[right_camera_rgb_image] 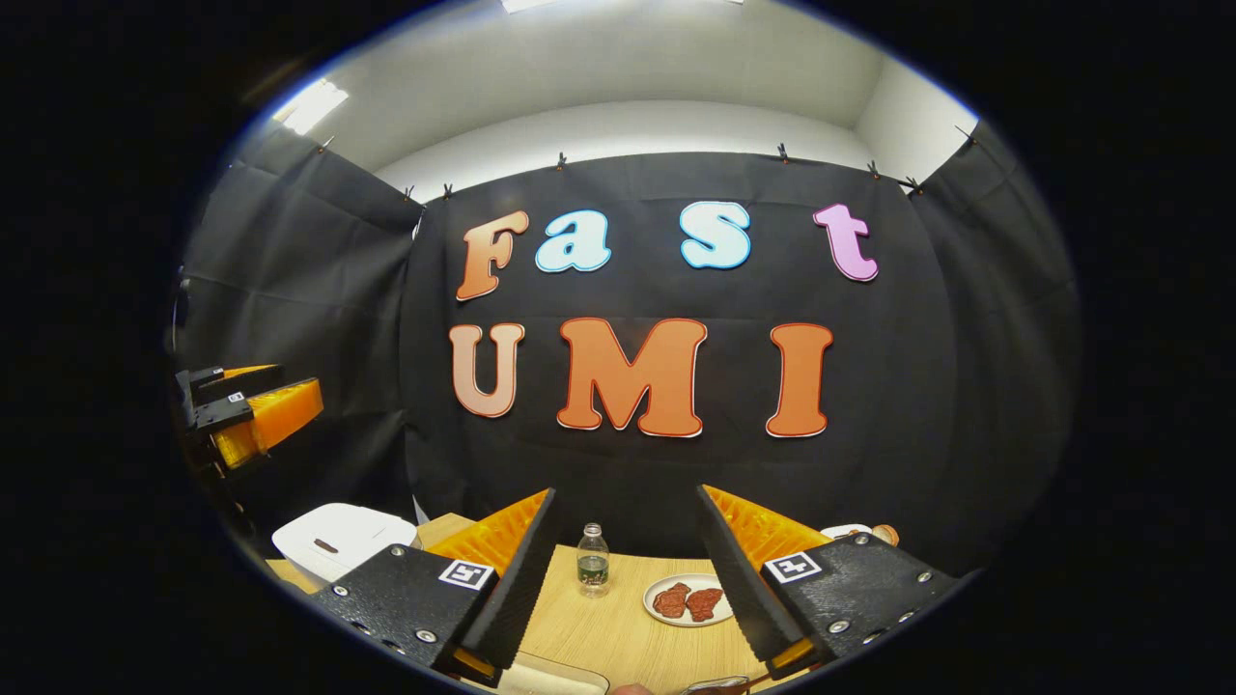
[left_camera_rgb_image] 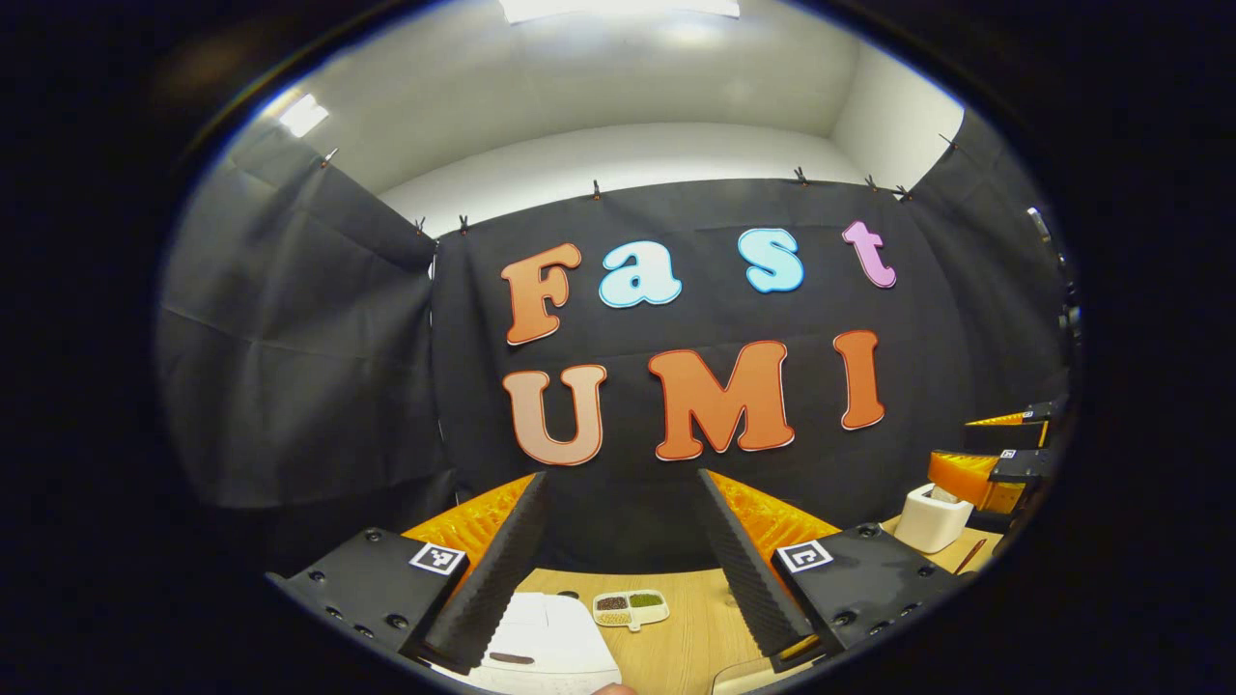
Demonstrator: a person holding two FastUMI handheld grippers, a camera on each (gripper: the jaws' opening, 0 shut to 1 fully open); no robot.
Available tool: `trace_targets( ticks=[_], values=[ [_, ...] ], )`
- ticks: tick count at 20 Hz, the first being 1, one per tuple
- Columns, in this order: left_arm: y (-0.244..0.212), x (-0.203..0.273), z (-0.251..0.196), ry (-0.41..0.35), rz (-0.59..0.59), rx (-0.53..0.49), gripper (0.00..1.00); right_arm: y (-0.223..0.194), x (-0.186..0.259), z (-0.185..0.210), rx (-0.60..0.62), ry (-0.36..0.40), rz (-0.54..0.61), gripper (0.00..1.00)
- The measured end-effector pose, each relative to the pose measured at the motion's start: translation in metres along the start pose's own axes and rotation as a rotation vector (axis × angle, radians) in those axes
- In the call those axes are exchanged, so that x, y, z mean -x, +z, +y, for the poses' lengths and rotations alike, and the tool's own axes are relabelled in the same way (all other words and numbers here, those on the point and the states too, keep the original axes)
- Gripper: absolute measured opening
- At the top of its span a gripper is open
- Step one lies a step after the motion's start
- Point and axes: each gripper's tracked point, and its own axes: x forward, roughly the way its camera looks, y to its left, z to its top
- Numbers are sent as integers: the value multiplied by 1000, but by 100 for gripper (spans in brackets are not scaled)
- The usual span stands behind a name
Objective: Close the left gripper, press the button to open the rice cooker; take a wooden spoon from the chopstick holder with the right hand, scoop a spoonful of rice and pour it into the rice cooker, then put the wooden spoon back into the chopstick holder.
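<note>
Left gripper view: we hold both grippers wide apart, empty.
Left gripper hangs above the rice cooker; right gripper faces a bottle.

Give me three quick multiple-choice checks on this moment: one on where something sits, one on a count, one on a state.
1. The rice cooker lies:
A. below the left gripper
B. on the floor
C. on a shelf

2. Pieces on the white plate:
A. two
B. five
C. none

3. The rice cooker lid is:
A. open
B. shut
C. removed

Answers:
1 A, it shows on the table between that gripper's fingers.
2 A, two reddish pieces lie side by side.
3 B, the white top lies flat and closed.
</note>
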Motion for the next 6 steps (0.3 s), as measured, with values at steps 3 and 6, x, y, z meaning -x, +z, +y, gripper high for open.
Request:
trace_targets(
  ticks=[3, 6],
  values=[
    [-1, 1, 0, -10, 19, 32, 100, 10, 0, -1, 11, -7, -23, 87],
    [2, 0, -2, -7, 21, 9, 100, 16, 1, 1, 2, -8, -28, 87]
  ],
)
